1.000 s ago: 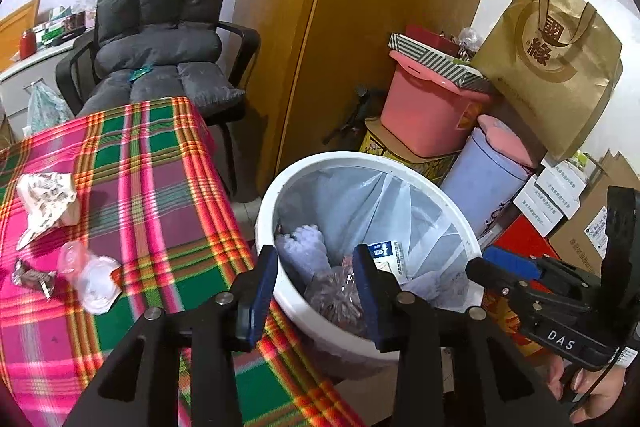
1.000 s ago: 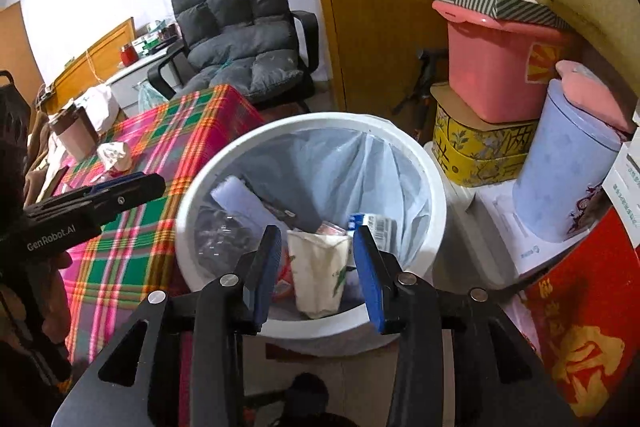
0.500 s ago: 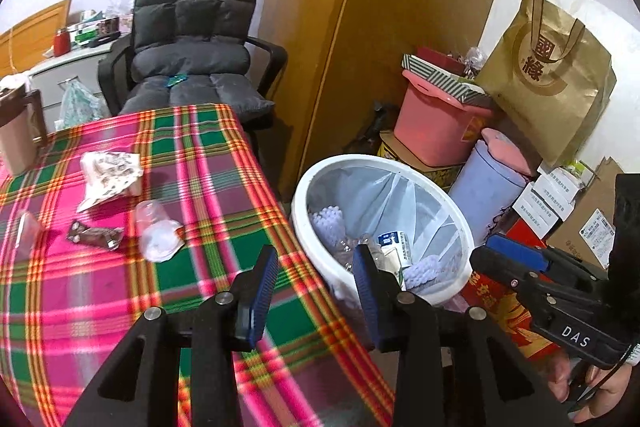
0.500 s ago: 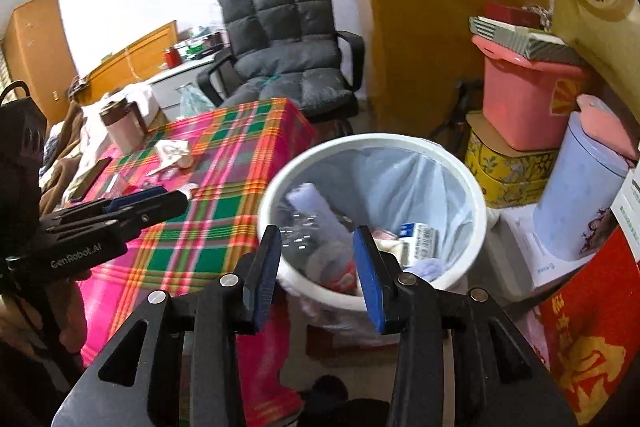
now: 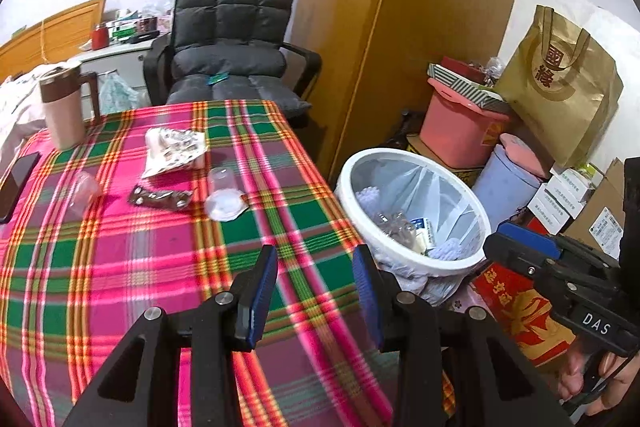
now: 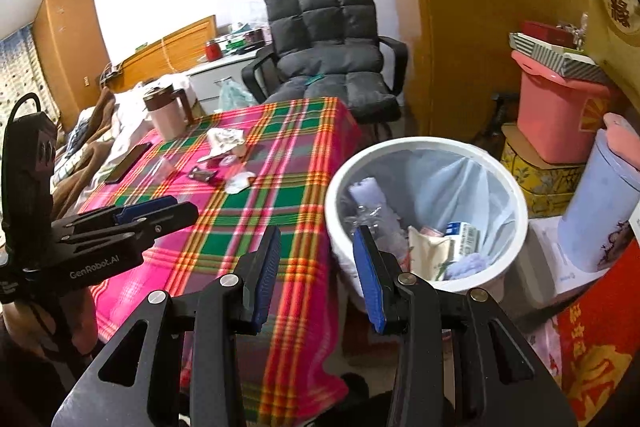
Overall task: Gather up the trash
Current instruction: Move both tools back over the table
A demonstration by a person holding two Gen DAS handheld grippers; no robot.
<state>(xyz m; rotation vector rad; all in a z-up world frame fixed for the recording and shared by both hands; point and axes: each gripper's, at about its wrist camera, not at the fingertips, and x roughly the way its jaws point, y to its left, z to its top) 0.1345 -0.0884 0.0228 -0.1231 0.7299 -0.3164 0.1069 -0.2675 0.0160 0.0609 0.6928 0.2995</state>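
A white trash bin (image 5: 414,261) with a clear liner stands right of the plaid-covered table (image 5: 120,267); it holds paper, boxes and plastic, and also shows in the right wrist view (image 6: 424,147). On the table lie a crumpled white wrapper (image 5: 174,149), a dark foil wrapper (image 5: 160,197), a clear plastic cup (image 5: 222,193) and another clear cup (image 5: 86,187). My left gripper (image 5: 316,291) is open and empty above the table's near right part. My right gripper (image 6: 316,267) is open and empty, between the table edge and the bin.
A lidded mug (image 5: 62,107) and a black phone (image 5: 16,179) sit on the table's left. A grey padded chair (image 5: 228,59) stands behind it. Pink tub (image 5: 460,131), lilac canister (image 5: 504,187), gold paper bag (image 5: 560,87) and boxes crowd the right.
Both grippers have pulled back and up from over the bin and swung left toward the table. The paper piece between the right fingers now lies in the bin.
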